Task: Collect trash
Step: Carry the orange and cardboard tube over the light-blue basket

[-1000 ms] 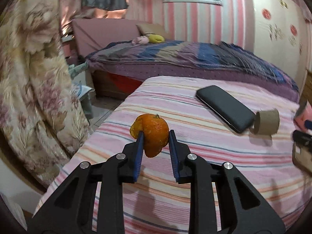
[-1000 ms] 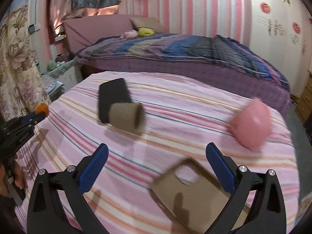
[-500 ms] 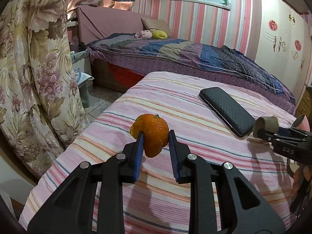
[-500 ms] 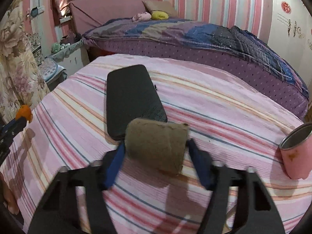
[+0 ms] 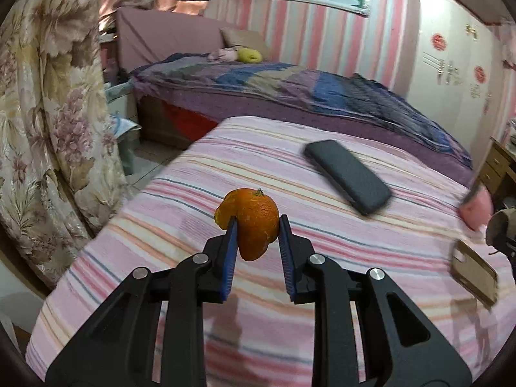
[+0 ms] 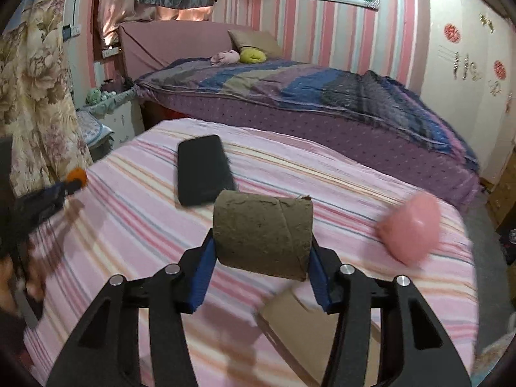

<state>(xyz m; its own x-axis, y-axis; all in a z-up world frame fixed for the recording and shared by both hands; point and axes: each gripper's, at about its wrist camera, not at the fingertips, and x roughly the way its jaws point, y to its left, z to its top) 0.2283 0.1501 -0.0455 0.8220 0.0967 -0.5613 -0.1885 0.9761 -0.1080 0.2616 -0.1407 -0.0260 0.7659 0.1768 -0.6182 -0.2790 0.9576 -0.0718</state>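
The left gripper (image 5: 256,229) pinches with narrow fingers (image 5: 228,258), while the right gripper (image 6: 261,251), having just closed, clamps wider.

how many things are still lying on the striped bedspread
3: the black case near the far left, the pink cup on its side at right, the tan phone case nearest. None else shows; the gripper arms hide the nearest part of the bedspread.

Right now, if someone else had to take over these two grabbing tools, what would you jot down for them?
Left gripper: shut on the orange tangerine peel, held above the pink striped bedspread.
Right gripper: jaws have just been closing; shut on the brown cardboard tube, lifted off the bedspread.
Done: two bits of trash picked up.
Left: drop both in a bin; none is in view.
The black flat case, pink cup and tan phone case lie on the bedspread.
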